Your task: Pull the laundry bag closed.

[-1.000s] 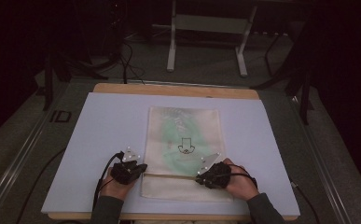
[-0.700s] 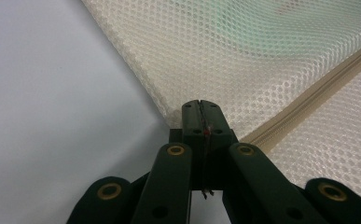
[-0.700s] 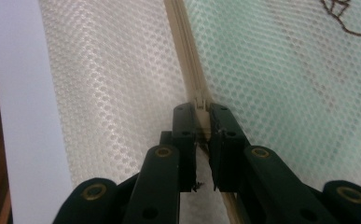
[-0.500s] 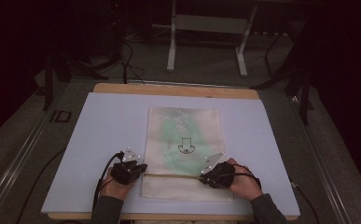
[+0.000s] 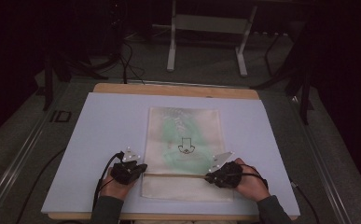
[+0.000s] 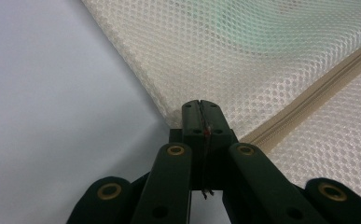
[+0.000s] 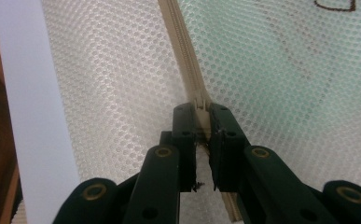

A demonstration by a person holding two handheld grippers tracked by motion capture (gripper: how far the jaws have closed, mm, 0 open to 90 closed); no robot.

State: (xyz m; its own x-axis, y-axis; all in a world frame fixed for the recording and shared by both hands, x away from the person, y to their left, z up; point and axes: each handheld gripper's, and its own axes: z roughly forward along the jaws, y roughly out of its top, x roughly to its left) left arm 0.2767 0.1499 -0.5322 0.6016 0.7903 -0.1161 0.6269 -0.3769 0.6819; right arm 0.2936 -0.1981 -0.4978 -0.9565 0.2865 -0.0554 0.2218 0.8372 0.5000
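Our mesh bag (image 5: 185,154) lies flat mid-mat, its zipper (image 5: 176,175) near the front edge. Our left gripper (image 6: 200,108) pinches the bag's left edge; our right gripper (image 7: 201,112) grips the zipper pull (image 7: 199,101). Bare white mat (image 5: 113,121) surrounds it.

Cream mesh bag (image 5: 185,154) lies flat, zipper (image 5: 176,175) crosswise

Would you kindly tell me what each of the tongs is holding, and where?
The left tongs pinch the mesh bag at its edge beside the zipper; the right tongs grip the zipper's end.
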